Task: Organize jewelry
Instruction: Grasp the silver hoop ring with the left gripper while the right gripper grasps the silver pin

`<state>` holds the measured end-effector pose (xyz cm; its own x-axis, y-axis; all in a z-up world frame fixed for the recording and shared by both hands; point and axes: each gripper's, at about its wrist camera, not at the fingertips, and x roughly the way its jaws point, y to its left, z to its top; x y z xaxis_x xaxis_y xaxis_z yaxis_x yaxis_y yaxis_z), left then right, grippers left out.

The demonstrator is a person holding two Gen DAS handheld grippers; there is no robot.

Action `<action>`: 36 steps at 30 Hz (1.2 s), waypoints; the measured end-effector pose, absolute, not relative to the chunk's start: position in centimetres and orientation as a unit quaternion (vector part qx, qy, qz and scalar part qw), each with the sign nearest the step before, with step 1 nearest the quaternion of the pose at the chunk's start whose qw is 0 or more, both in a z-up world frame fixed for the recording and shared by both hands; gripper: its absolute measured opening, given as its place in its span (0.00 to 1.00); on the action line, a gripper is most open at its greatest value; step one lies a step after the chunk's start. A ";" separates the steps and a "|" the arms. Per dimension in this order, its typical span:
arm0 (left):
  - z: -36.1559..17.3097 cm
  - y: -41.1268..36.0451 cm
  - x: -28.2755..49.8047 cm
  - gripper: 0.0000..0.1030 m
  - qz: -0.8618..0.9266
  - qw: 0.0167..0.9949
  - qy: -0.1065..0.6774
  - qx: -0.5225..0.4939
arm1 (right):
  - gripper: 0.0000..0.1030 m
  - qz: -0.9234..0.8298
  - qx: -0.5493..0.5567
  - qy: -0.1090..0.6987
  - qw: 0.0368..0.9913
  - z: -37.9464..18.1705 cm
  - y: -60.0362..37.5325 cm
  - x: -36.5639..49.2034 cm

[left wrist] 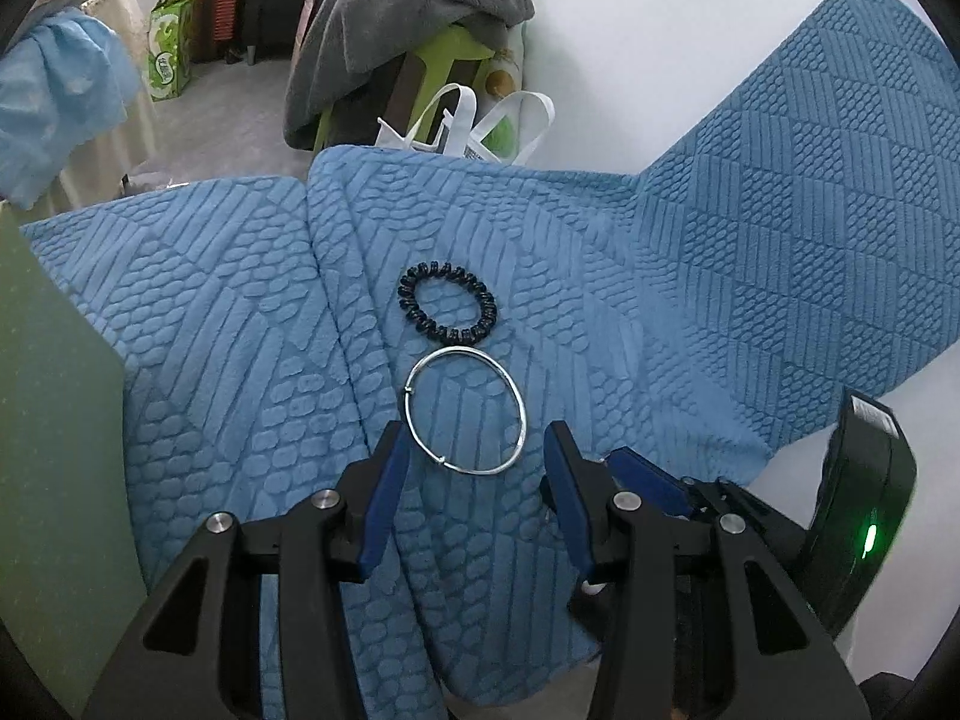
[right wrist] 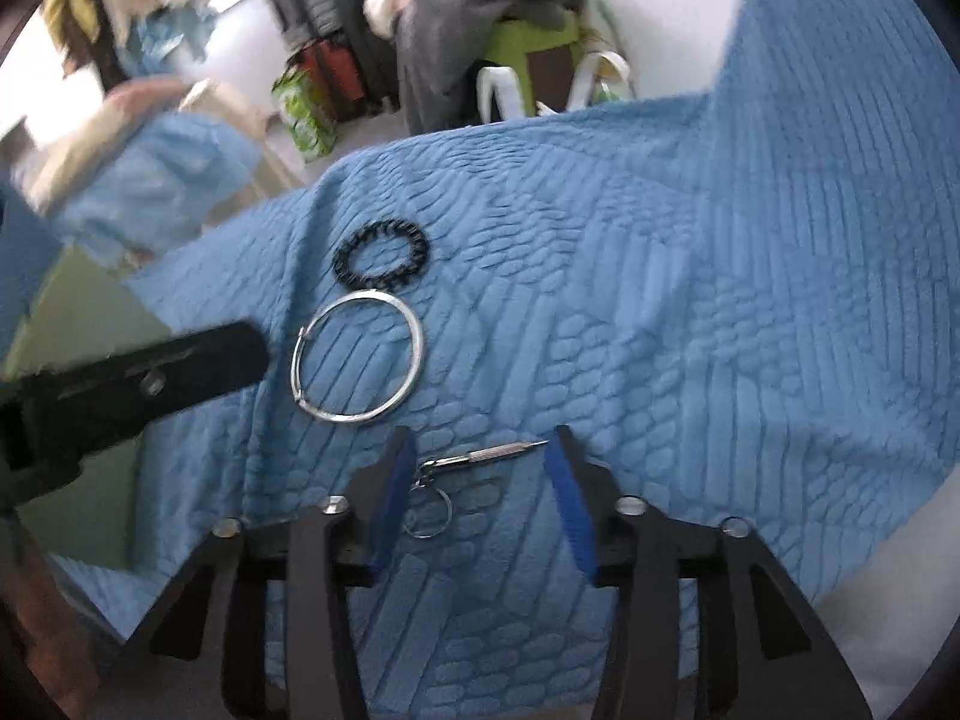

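Jaws of the left gripper (left wrist: 477,450) are held apart, nothing grasped; the silver bangle (left wrist: 466,411) is seen flat just ahead, the black coil hair tie (left wrist: 447,302) just beyond it; right gripper (right wrist: 480,456) likewise spread, a small keyring tool (right wrist: 474,456) lying between its blue fingers (right wrist: 393,495); all rest on the blue textured blanket (left wrist: 750,240).

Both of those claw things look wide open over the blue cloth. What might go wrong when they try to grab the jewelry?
The silver bangle is thin and lies flat on the soft blue blanket, so the left gripper may pinch fabric or slip off. The black coil bracelet sits right beside it and could get nudged. The small screwdriver between the right gripper fingers might roll away.
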<state>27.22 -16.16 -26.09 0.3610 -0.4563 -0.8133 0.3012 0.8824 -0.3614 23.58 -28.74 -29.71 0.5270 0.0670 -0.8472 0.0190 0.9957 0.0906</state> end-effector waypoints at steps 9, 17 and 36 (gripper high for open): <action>-26.7 -16.8 27.7 0.46 -0.235 0.820 0.517 -0.075 | 0.05 0.011 0.052 0.494 0.868 -29.5 -30.1 23.3; -27.1 -18.6 27.7 0.68 -0.235 0.823 0.515 -0.044 | 0.04 0.003 0.098 0.478 0.873 -28.0 -33.2 22.3; -29.9 -23.1 27.0 0.64 -0.194 0.846 0.480 0.125 | 0.05 -0.001 0.122 0.466 0.876 -26.9 -34.7 21.6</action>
